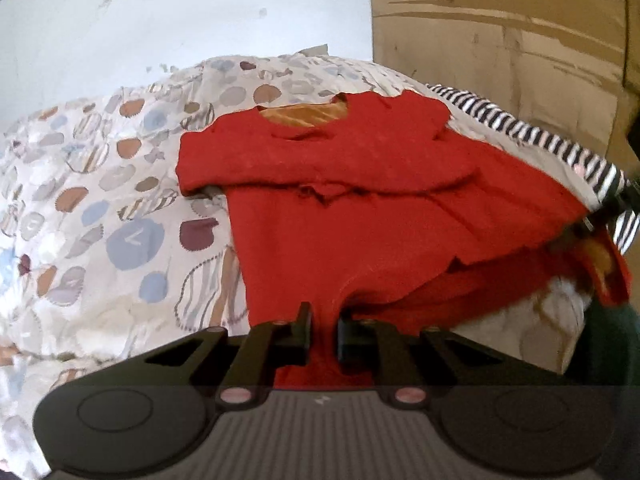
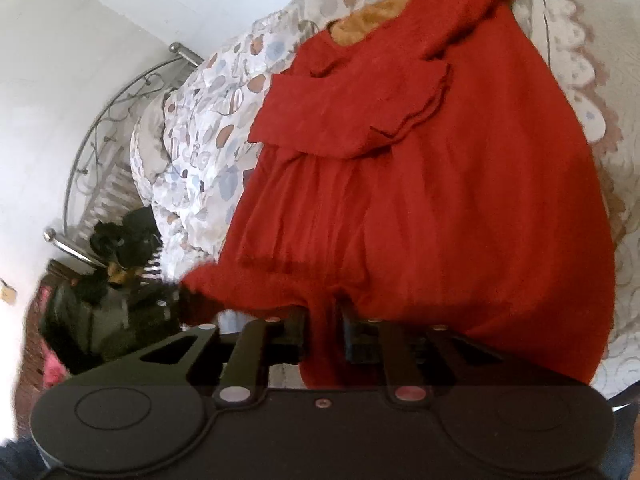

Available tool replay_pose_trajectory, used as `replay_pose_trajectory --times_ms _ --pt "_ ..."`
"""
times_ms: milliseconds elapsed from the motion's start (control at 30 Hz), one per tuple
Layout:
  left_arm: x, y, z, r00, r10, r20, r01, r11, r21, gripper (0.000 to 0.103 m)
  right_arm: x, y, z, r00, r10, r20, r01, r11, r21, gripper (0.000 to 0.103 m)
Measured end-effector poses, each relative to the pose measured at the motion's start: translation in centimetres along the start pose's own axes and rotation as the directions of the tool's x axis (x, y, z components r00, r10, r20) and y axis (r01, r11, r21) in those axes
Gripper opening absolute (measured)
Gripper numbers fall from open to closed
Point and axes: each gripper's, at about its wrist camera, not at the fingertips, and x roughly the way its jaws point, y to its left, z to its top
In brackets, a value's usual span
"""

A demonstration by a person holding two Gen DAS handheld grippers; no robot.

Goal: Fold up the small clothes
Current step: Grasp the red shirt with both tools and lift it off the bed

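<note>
A small red dress with an orange lining at the neck lies on a patterned bedspread, sleeves folded across the chest. My left gripper is shut on the dress's lower hem, red cloth bunched between its black fingers. In the right wrist view the same red dress fills the frame. My right gripper is shut on another part of the hem, which is lifted off the bed. The left gripper shows dark and blurred at the hem's far corner.
A black-and-white striped garment lies behind the dress by a cardboard box. A metal bed frame stands against the white wall. Dark clothes and a pink item lie beside the bed.
</note>
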Motion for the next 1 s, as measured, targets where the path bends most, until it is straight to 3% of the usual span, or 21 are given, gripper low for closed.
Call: replay_pose_trajectory --times_ms 133,267,333,400,533,567,633,700,767,867,900,933,967,1000 --pt "1.4 1.1 1.4 0.999 -0.038 -0.013 0.038 0.998 -0.056 0.011 -0.4 1.7 -2.6 0.996 -0.037 0.078 0.045 0.993 -0.105 0.057" --pt "1.9 1.4 2.2 0.998 -0.057 -0.015 0.056 0.996 -0.067 0.011 -0.2 3.8 -6.4 0.972 -0.109 0.208 0.155 0.964 -0.216 0.072" --pt "1.8 1.1 2.5 0.998 -0.055 -0.006 0.055 0.997 -0.051 0.011 0.6 5.4 -8.3 0.938 -0.191 0.290 0.277 0.915 -0.293 0.073" --pt "1.6 0.9 2.8 0.998 -0.056 0.005 0.056 0.998 -0.041 0.011 1.9 6.7 -10.2 0.890 -0.269 0.368 0.398 0.851 -0.342 0.075" --pt "1.0 0.7 3.5 0.998 -0.062 0.020 0.063 0.997 -0.037 0.011 4.9 8.5 -12.6 0.812 -0.363 0.458 0.556 0.723 -0.411 0.088" --pt "0.8 0.7 3.8 0.998 -0.062 0.026 0.063 0.997 -0.035 0.011 5.8 8.7 -12.8 0.788 -0.394 0.473 0.596 0.681 -0.426 0.087" --pt "0.2 0.6 4.1 0.998 -0.057 0.041 0.058 0.998 -0.027 0.011 7.1 9.1 -13.3 0.709 -0.462 0.533 0.698 0.565 -0.439 0.079" --pt "-0.4 0.6 4.2 0.997 -0.050 0.059 0.052 0.998 -0.019 0.011 7.5 8.8 -13.6 0.652 -0.506 0.564 0.757 0.476 -0.447 0.077" --pt "-1.1 0.6 4.2 0.996 -0.043 0.080 0.045 0.999 -0.020 0.011 6.7 8.2 -13.8 0.621 -0.515 0.591 0.782 0.457 -0.424 0.077" --pt "-2.3 0.5 3.5 0.993 -0.028 0.113 0.030 0.999 -0.020 0.011 4.8 7.1 -14.5 0.514 -0.544 0.663 0.855 0.382 -0.350 0.071" --pt "-2.7 0.2 3.1 0.992 -0.028 0.126 0.030 0.999 -0.013 0.011 4.0 6.6 -14.7 0.489 -0.545 0.681 0.869 0.372 -0.326 0.061" --pt "-3.1 0.0 2.7 0.990 -0.028 0.138 0.029 1.000 -0.006 0.011 3.1 6.1 -14.9 0.488 -0.534 0.691 0.867 0.391 -0.310 0.046" --pt "-3.6 -0.4 2.2 0.988 -0.026 0.154 0.026 1.000 0.004 0.011 2.2 5.8 -15.0 0.496 -0.521 0.695 0.860 0.409 -0.306 0.038" --pt "-4.2 -1.0 1.6 0.984 -0.017 0.176 0.013 1.000 0.021 0.011 1.6 5.7 -15.1 0.504 -0.506 0.700 0.854 0.416 -0.313 0.020"
